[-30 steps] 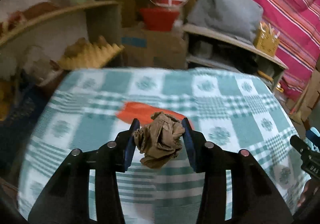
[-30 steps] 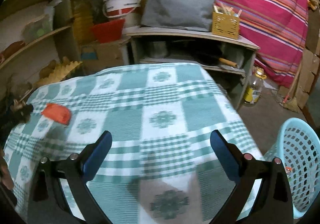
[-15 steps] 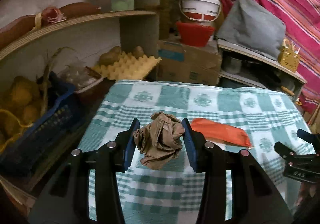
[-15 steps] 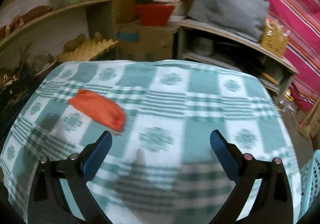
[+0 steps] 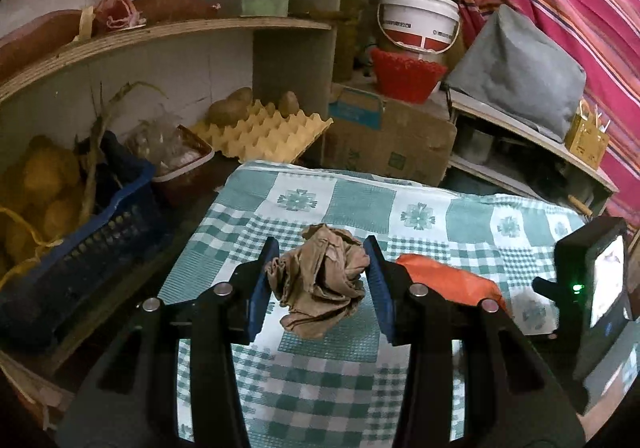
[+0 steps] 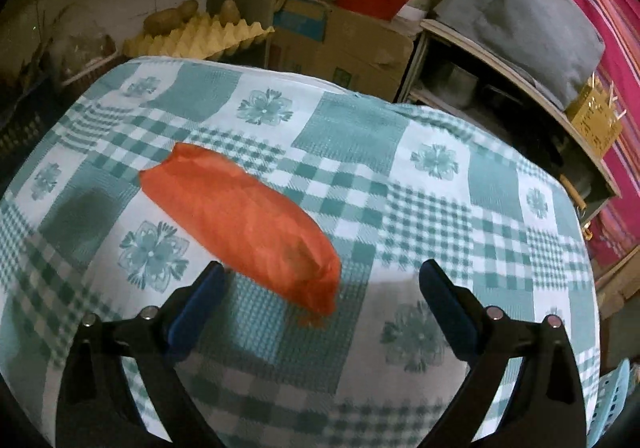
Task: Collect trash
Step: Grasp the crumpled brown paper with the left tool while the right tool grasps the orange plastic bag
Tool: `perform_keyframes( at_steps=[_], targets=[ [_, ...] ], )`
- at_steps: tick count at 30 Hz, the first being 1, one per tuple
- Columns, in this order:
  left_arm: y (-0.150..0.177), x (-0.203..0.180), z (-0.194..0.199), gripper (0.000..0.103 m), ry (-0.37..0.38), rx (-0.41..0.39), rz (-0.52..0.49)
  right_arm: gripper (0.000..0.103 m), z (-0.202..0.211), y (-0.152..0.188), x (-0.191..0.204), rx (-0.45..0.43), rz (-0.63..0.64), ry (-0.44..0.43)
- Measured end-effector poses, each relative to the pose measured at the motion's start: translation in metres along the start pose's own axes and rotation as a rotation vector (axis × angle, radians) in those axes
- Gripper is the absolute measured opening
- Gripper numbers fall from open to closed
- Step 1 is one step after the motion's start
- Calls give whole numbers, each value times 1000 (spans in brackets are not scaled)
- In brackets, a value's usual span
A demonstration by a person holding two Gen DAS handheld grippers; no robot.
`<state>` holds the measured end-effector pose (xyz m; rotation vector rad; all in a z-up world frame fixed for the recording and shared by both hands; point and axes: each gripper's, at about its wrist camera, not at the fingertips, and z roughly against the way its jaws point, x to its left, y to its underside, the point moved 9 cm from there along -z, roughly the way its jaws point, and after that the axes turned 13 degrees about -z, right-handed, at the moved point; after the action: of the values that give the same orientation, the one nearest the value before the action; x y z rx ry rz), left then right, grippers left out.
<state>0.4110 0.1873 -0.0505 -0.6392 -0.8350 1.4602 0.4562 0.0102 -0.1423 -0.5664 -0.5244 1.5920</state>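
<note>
Orange wrapper [image 6: 240,224] now nearer right gripper [image 6: 320,288]

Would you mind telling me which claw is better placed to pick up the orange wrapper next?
Right. The right claw is open and empty over the orange wrapper, while the left claw is shut on the crumpled brown paper.
</note>
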Motion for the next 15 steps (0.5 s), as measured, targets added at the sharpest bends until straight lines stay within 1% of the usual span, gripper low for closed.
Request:
perform_keyframes(
  at_steps=[1,2,4,5,7,10,12,15],
  targets=[
    [0,0,0,42,0,-1,-2,83,-1,-1,0,0,3,-2],
    [-1,-1,0,42,-3,-3,-6,77,-3,-1,2,9,8,-10],
    [-2,-2,0,42,-11,-5,-16,60,-6,-3,3,18,0,-45],
    [-2,-2,0,42,-11,-5,-17,55,-6,-4,3,22,-3,-58],
    [-2,-3,1,42,-9,-4,-15,37,-5,-4,3,22,3,-61],
    [-3,-6,2,42,-10,-8,-21,29,-3,-4,3,7,22,-60],
    [-4,-10,4,42,-11,-11,-29,26,-1,-3,-1,-10,30,-51],
    [-7,-15,8,42,-7,-22,-35,24,5,-5,-12,-27,20,-43]
  ],
)
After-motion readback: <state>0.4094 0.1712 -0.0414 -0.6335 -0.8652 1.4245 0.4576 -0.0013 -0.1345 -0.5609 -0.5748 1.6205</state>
